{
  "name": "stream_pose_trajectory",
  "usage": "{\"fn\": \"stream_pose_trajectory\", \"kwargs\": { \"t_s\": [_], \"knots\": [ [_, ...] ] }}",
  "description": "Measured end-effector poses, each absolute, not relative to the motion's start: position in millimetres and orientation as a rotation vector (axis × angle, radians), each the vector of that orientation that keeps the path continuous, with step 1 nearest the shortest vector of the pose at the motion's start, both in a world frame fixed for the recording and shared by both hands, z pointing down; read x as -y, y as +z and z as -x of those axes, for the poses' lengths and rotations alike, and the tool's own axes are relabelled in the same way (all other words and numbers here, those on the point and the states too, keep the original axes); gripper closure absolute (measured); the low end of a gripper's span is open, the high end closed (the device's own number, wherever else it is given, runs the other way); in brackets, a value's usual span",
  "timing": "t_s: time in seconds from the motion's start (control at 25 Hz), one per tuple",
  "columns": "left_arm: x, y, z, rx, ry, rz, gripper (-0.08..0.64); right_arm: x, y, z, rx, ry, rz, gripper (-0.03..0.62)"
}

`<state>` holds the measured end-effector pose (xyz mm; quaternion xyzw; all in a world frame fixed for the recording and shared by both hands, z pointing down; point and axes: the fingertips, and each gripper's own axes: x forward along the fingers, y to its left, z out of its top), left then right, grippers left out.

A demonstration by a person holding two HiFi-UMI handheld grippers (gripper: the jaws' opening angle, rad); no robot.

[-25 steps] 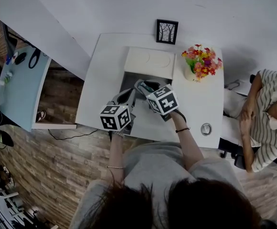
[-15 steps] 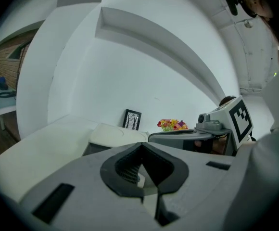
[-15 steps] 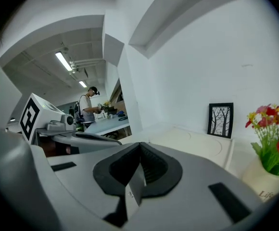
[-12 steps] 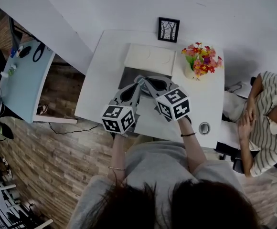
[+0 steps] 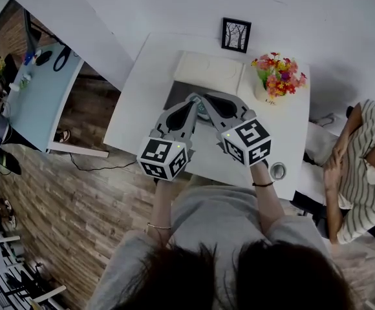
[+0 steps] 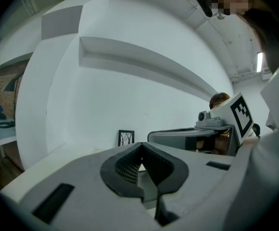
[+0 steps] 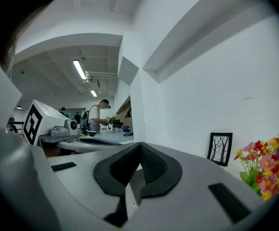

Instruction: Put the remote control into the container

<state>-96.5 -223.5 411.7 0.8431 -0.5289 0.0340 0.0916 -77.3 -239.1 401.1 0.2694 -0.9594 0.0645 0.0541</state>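
Observation:
A dark grey open container (image 5: 176, 95) sits mid-table in the head view, with its cream lid (image 5: 210, 72) lying just behind it. A small teal and dark object (image 5: 202, 110), apparently the remote control, shows inside the container between the two grippers. My left gripper (image 5: 192, 99) (image 6: 140, 146) and right gripper (image 5: 208, 97) (image 7: 140, 146) hang side by side above the container. They point roughly level toward the back wall. Both are shut with nothing between their pads. Most of the container's inside is hidden by the grippers.
A flower vase (image 5: 276, 76) and a small picture frame (image 5: 236, 35) stand at the table's back right. A round metal item (image 5: 277, 171) lies near the front right corner. A seated person in a striped shirt (image 5: 362, 160) is at right. A blue desk (image 5: 39, 95) is at left.
Both grippers have lifted up and away from the container toward the camera. The right gripper has left the teal object behind in the container.

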Motion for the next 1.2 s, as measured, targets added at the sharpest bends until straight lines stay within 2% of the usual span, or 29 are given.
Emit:
{"fn": "stream_pose_trajectory", "kwargs": {
  "t_s": [0.64,1.2],
  "knots": [
    [203,385,82,1.602,0.08,-2.612,0.557,223,380,64,2.975,0.088,-0.791,0.594],
    [201,393,69,1.581,0.152,-2.645,0.557,221,388,59,2.984,0.135,-0.784,0.594]
  ]
}}
